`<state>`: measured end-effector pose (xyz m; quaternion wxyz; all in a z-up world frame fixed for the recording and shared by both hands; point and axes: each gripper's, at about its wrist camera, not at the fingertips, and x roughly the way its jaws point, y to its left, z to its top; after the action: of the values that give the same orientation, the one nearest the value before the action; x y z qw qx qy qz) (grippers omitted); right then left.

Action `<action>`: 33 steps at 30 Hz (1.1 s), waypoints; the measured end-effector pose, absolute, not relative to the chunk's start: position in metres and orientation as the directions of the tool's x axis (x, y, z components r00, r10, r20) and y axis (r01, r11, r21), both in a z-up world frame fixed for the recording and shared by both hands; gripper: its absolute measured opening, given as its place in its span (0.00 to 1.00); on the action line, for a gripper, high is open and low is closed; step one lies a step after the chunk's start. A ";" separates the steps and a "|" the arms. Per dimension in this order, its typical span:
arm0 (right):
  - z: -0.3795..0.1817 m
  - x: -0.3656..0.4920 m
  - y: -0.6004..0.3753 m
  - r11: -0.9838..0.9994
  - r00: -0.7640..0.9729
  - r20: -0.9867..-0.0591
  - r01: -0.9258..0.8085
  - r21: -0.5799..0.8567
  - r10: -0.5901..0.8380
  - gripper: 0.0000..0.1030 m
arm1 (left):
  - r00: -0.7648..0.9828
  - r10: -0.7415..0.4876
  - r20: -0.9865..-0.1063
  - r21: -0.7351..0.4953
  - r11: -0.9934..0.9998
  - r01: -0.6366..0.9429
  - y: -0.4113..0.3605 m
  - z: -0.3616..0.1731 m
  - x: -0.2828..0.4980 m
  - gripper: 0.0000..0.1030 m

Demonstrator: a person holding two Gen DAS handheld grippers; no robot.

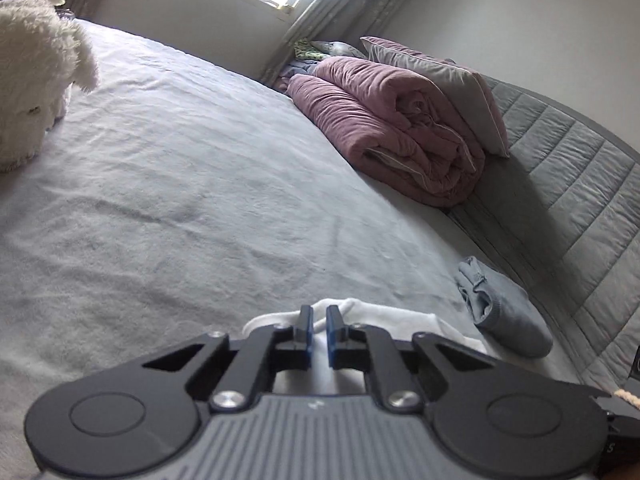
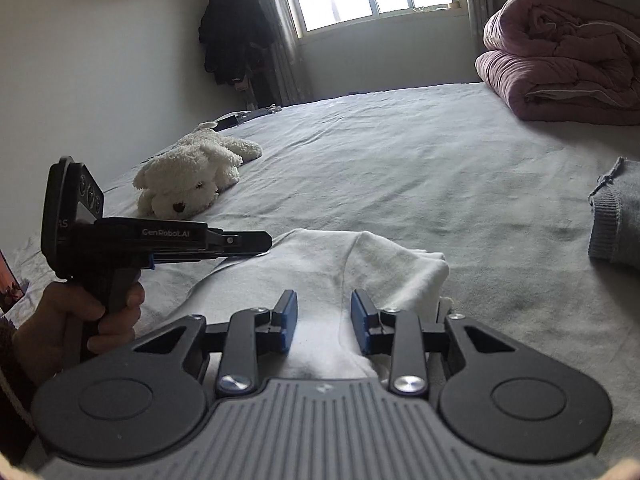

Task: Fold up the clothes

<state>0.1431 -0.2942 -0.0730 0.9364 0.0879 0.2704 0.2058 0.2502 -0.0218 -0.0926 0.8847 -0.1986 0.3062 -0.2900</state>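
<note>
A white garment [image 2: 320, 264] lies crumpled on the grey bedsheet [image 2: 400, 168], partly folded over itself. My right gripper [image 2: 324, 320] hovers just above it, open, with a raised fold of the cloth between its jaws. My left gripper [image 1: 319, 330] is over the same white garment [image 1: 384, 320], its blue pads [image 1: 307, 330] a narrow gap apart with nothing clearly pinched. In the right wrist view the left gripper [image 2: 264, 242] shows from the side, held by a hand, its tip at the garment's left edge.
A grey knit garment [image 1: 500, 312] lies to the right near the quilted headboard [image 1: 568, 184]; it also shows in the right wrist view [image 2: 616, 224]. A rolled pink duvet [image 1: 392, 128] and pillow [image 1: 440, 80] sit at the far right. A white plush dog [image 2: 192, 176] lies on the left.
</note>
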 end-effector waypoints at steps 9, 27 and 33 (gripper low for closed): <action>-0.060 0.133 -0.320 0.872 0.830 -0.360 -0.272 0.406 0.427 0.47 | 0.655 -0.605 -0.452 -0.529 0.773 0.349 -0.013 -0.058 0.218 0.42; -0.083 0.145 -0.343 0.844 0.778 -0.485 -0.105 0.526 0.400 0.52 | 0.539 -0.660 -0.523 -0.705 0.691 0.161 0.002 -0.096 0.188 0.53; -0.099 0.150 -0.354 0.746 0.744 -0.458 -0.083 0.661 0.488 0.55 | 0.564 -0.692 -0.451 -0.772 0.620 0.144 0.001 -0.111 0.191 0.51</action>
<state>0.1496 -0.3539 -0.0994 0.8782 0.3171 0.3192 0.1623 0.1915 0.0010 -0.1107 0.8112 -0.3518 0.3896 -0.2576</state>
